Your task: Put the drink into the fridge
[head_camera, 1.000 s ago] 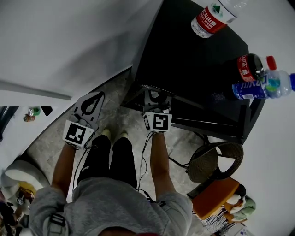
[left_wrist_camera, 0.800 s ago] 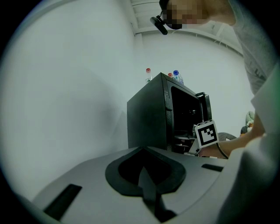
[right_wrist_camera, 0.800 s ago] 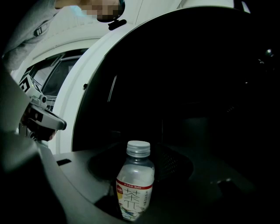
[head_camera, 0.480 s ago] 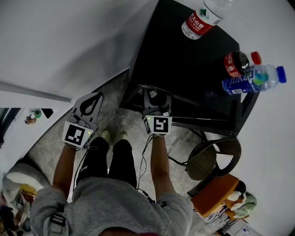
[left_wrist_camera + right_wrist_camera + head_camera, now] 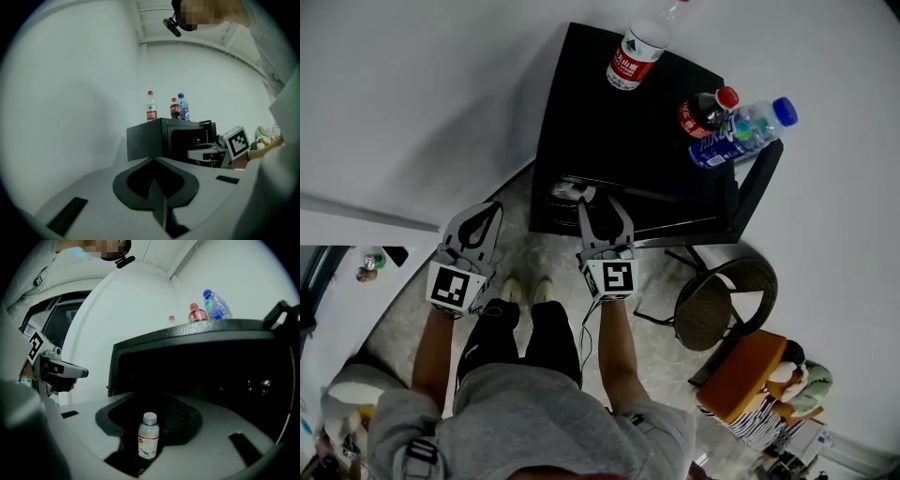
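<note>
light: bright and even on the white wall left of the fridge
shadows: inside the fridge it's basically black
edges: heavy fisheye bend, dark corners in both gripper views

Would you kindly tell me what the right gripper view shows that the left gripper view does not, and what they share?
Only the right gripper view: a small white-capped bottle in the gap between the right gripper's jaws. They stand apart, have just been closing slightly and do not press on it. It also shows the black fridge's dark inside.
Only the left gripper view: the left gripper's jaws together, nothing between them, and the fridge's outer side.
Both: the fridge with a red-labelled water bottle, a cola bottle and a blue bottle on top.
</note>
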### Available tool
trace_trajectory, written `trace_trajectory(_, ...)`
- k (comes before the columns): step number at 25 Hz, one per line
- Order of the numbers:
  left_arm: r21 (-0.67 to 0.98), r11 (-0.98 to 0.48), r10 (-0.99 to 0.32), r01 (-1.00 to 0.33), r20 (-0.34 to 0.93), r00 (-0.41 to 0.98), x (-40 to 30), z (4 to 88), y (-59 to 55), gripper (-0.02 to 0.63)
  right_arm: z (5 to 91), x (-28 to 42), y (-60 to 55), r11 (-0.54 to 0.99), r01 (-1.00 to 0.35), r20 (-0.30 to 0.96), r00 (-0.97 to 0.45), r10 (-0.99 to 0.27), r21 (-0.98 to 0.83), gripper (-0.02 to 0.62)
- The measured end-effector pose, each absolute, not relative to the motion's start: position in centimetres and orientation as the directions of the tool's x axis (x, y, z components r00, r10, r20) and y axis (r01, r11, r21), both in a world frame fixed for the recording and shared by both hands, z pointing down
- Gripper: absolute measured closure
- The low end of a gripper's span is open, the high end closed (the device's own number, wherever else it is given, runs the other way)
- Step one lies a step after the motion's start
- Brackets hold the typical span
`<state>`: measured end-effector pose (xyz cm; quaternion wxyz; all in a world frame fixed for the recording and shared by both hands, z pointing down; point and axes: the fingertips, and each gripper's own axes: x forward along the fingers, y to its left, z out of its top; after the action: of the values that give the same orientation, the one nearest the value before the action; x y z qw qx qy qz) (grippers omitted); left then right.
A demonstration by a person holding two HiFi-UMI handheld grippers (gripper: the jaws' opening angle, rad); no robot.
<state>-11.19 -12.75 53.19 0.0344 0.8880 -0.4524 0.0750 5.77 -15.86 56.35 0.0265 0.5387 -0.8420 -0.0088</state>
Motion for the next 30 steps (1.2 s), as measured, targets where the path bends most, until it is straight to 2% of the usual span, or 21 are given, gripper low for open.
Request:
trace_trajectory(18, -0.049, -0.673, -0.739, -0.738, 0.087, 0.668, -8.4, 40.1, -9.9, 0.601, 42.3, 8.4, -8.9, 0.328, -0.944, 0.017, -0.328, -0.945, 0.029, 0.523)
trace_trajectory(30, -0.040, -0.693, -0.720, -0.720, 0.090, 0.688, -7.7, 39.6, -8.8, 0.601, 40.9, 10.6, -5.3, 0.233, -0.972, 0.032, -0.233, -0.972, -0.007, 0.545)
